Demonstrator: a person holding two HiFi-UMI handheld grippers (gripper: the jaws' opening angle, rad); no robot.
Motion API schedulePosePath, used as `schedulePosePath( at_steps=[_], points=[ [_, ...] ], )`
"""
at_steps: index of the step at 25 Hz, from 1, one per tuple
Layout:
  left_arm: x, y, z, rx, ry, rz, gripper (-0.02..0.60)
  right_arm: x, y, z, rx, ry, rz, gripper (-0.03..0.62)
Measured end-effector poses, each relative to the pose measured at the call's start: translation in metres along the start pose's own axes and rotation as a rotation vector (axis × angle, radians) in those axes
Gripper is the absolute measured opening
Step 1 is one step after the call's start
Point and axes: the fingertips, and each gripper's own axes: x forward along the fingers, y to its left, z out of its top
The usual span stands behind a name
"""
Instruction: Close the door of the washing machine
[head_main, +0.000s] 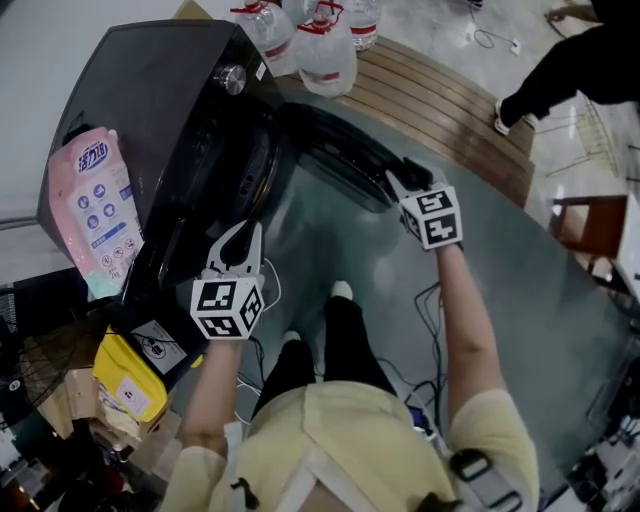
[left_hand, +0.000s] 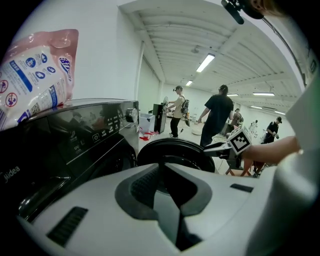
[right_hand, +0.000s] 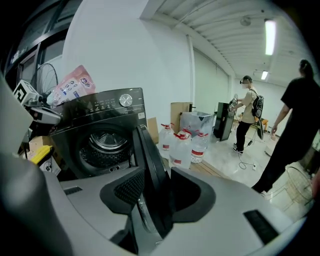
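Note:
The black front-loading washing machine (head_main: 160, 90) stands at the upper left, and its round door (head_main: 340, 160) swings wide open to the right. My right gripper (head_main: 408, 172) is at the door's outer edge. In the right gripper view the door rim (right_hand: 147, 155) runs between the pads of the right gripper (right_hand: 155, 190), which is shut on it, with the drum opening (right_hand: 105, 142) behind. My left gripper (head_main: 243, 232) hovers in front of the machine's face, open and holding nothing. The left gripper (left_hand: 167, 180) looks past the control panel (left_hand: 95, 130) at the door (left_hand: 175, 150).
A pink detergent pouch (head_main: 95, 205) lies on the machine's top. Large water bottles (head_main: 325, 50) stand on a wooden platform (head_main: 440, 110) behind the door. A yellow bag (head_main: 125, 375) and clutter sit at the lower left. Cables (head_main: 430, 340) trail on the floor. People stand farther off (left_hand: 217, 117).

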Motion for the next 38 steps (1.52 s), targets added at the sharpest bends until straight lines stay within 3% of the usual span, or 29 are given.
schedulePosePath(
  at_steps=[8, 24, 38],
  points=[
    [-0.017, 0.007, -0.006, -0.012, -0.016, 0.013, 0.032, -0.007, 0.028, -0.008, -0.006, 0.033, -0.009, 0.15],
    [-0.067, 0.033, -0.029, -0.025, -0.035, 0.032, 0.032, -0.013, 0.135, -0.019, -0.066, 0.096, 0.027, 0.143],
    [-0.115, 0.077, -0.07, -0.088, -0.02, 0.104, 0.032, -0.008, 0.202, -0.016, -0.006, 0.125, 0.006, 0.136]
  ],
)
